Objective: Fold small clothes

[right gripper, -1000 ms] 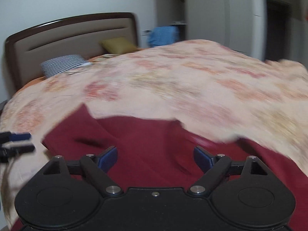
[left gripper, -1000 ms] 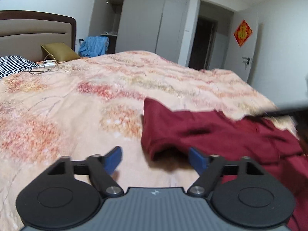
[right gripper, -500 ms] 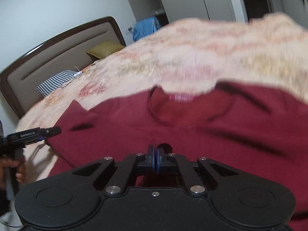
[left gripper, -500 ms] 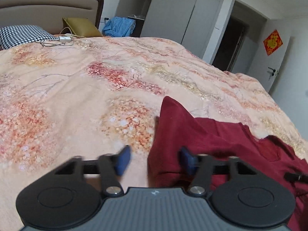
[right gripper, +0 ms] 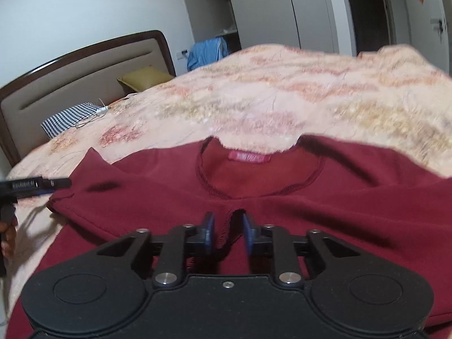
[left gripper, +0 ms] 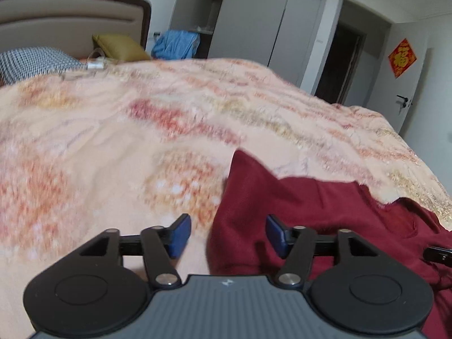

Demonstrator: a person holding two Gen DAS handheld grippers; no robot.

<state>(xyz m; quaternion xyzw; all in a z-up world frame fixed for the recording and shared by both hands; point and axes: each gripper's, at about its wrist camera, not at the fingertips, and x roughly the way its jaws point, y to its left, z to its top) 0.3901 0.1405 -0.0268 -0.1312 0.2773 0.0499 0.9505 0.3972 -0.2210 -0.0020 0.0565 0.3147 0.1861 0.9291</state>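
While the dark red shirt (right gripper: 282, 192) lies spread near the bed's (left gripper: 113, 147) near edge, collar toward the headboard, its long axis runs side to side across both views. Its sleeve end sits between the blue pads of the left gripper (left gripper: 226, 233), whose jaws stand wide apart and hold nothing. The right gripper (right gripper: 227, 233), jaws narrowly parted around a pinch of cloth just below the collar, is probably nearer a hold; whether it grips, I cannot tell.
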